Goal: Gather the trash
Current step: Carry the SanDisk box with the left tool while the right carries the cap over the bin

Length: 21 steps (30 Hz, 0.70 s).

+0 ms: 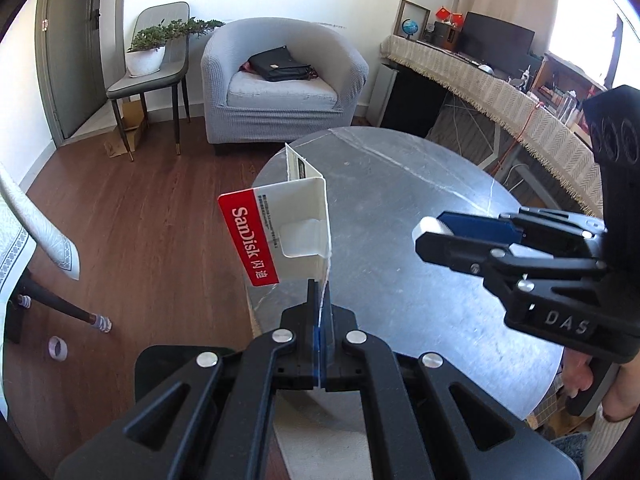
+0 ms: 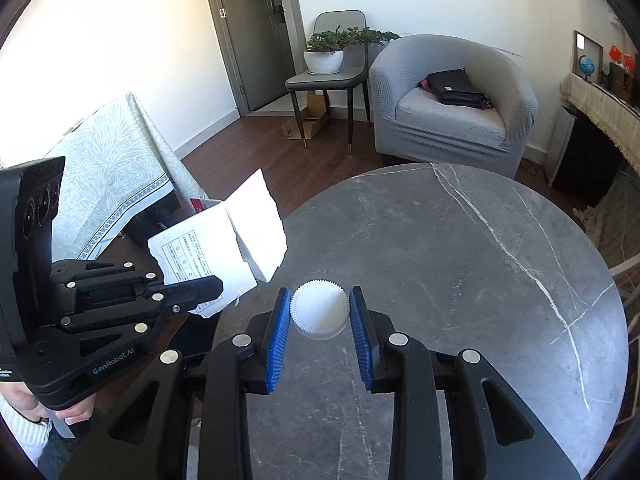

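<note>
1. The left gripper (image 1: 320, 300) has its jaws pressed fully together on the lower edge of a torn white-and-red cardboard memory-card package (image 1: 286, 228), which stands up from the fingertips and hangs just past the near-left rim of the round grey marble-patterned table (image 1: 420, 280).
2. The red strip on that package reads "SanDisk" with two Chinese characters after it; the fine grey print beside the strip is too small to read. In the right wrist view the white back of the package (image 2: 224, 248) shows a printed table of small characters, also unreadable.
3. The right gripper (image 2: 320, 312) is partly open, and its blue ribbed pads (image 2: 280, 332) sit on either side of a white pleated paper cupcake liner (image 2: 319, 313), gripping its fluted wall over the table (image 2: 460, 280), near the table's near-left side.
4. In the left wrist view the same liner (image 1: 430, 226) shows as a white tip between the right gripper's (image 1: 436, 236) fingers, above the table's right half.
5. The right gripper's housing carries the raised letters "DAS"; the left gripper's (image 2: 208, 286) housing reads "GenRobot.AI".
6. Beyond the table's far rim stands a grey upholstered tub armchair (image 1: 280, 80) with a black bag (image 1: 280, 64) on its seat.
</note>
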Available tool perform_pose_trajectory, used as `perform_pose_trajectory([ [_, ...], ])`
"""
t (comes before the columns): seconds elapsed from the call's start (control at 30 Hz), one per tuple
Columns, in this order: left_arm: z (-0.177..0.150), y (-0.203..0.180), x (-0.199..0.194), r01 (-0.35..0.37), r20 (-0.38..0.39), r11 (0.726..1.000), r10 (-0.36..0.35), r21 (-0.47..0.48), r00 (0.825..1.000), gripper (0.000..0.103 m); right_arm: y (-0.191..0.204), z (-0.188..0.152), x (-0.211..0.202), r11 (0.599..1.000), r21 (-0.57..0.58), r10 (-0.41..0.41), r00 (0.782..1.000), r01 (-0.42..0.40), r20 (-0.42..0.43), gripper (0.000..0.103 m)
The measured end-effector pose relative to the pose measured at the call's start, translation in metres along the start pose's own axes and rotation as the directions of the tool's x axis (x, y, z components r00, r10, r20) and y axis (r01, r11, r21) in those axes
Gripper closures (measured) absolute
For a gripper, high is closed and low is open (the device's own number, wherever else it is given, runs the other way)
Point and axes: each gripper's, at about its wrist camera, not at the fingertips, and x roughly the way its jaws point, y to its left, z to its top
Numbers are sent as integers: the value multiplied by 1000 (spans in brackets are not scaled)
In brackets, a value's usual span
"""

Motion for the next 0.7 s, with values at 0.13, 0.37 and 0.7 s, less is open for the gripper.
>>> perform_pose_trajectory([
  [0.13, -10, 10, 0, -9, -23, 1000, 10, 6, 1000, 102, 16, 6, 5, 1000, -17, 20, 1000, -20, -5, 73],
  [0.37, -32, 40, 8, -17, -85, 1000, 15, -23, 996, 102, 36, 8, 17, 999, -40, 32, 999, -33, -24, 73],
  [0.7, -61, 70, 19, -63, -137, 998, 58, -27, 989, 102, 69, 17, 33, 995, -71, 61, 997, -64, -44, 73],
])
